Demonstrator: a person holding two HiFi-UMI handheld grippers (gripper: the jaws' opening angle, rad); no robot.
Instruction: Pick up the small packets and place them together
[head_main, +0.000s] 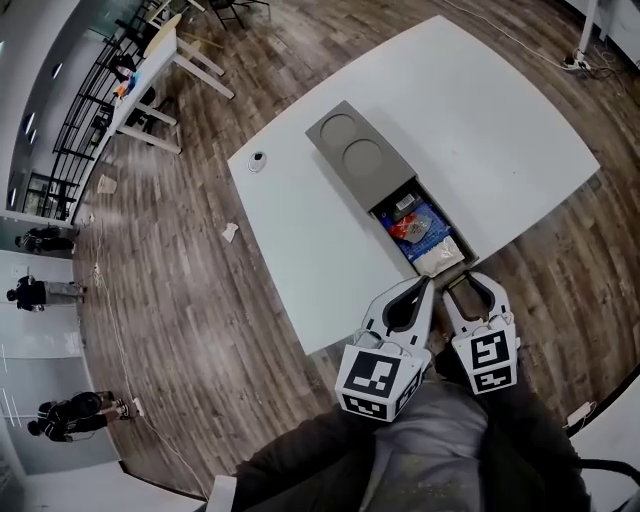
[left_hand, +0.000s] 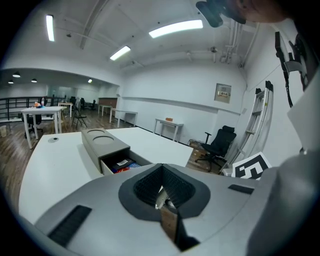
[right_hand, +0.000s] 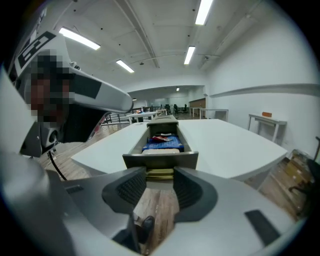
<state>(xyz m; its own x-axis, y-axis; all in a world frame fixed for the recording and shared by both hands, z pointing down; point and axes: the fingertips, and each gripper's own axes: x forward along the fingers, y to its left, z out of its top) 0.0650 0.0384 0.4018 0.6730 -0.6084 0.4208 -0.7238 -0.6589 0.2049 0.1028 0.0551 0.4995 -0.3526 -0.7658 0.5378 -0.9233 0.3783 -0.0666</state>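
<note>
Head view: packets (head_main: 420, 228) lie in the open drawer (head_main: 377, 212) on the table (head_main: 480, 130); left claw (head_main: 427, 287) and right claw (head_main: 470, 285) at its near end. Left gripper view: jaws together, empty; drawer off left. Right gripper view: jaws apart, empty; drawer dead ahead, lengthwise; right claw judged better placed.
</note>
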